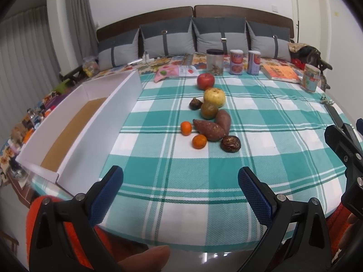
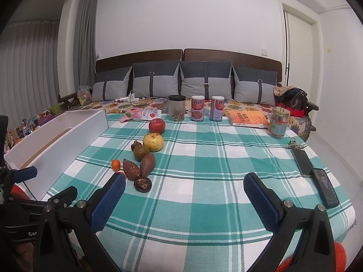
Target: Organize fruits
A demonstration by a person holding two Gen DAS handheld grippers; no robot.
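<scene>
The checked tablecloth (image 1: 261, 122) spreads flat as the working ground; the white box (image 1: 74, 124) lies open along its left edge, empty and ready, I judge, to take fruit; the fruits (image 1: 209, 115) trail from the far edge toward the middle, well clear of both grippers; the left gripper (image 1: 180, 190) and right gripper (image 2: 185, 195) hover at the near edge, jaws wide, holding nothing.

Red apple (image 1: 205, 81), yellow apple (image 1: 214, 97), 2 sweet potatoes (image 1: 209, 129), 2 tangerines (image 1: 199, 141) clustered mid-cloth.
</scene>
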